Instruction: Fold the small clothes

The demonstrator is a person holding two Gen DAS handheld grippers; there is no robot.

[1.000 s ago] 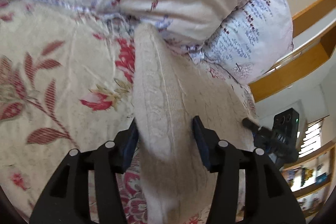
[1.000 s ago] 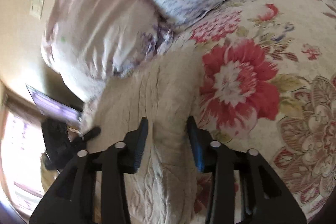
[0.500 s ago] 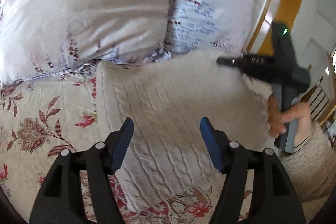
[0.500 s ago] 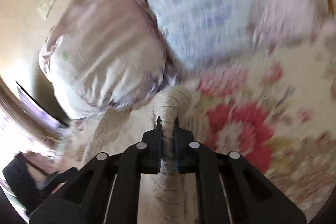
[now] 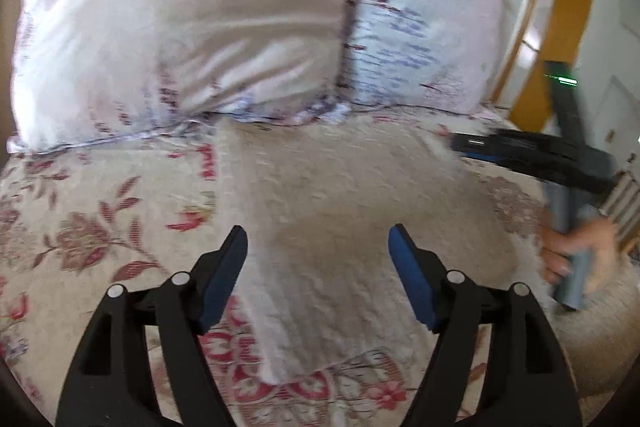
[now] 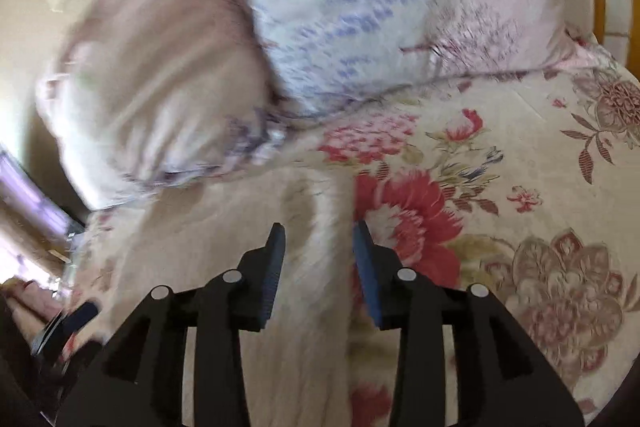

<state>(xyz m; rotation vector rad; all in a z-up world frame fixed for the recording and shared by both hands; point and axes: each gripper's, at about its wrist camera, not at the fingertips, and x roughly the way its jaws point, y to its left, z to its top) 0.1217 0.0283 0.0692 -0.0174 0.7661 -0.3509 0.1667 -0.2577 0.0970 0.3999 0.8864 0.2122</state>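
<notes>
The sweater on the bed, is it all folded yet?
Partly. The cream knit sweater lies flat on the flowered bedspread, with a doubled-over edge showing in the right wrist view. Nothing is in hand: the left tongs and right tongs are both open above it. Whether more folds are needed, I can't tell from the blur.

home bedroom | floral bedspread | two pillows
</notes>
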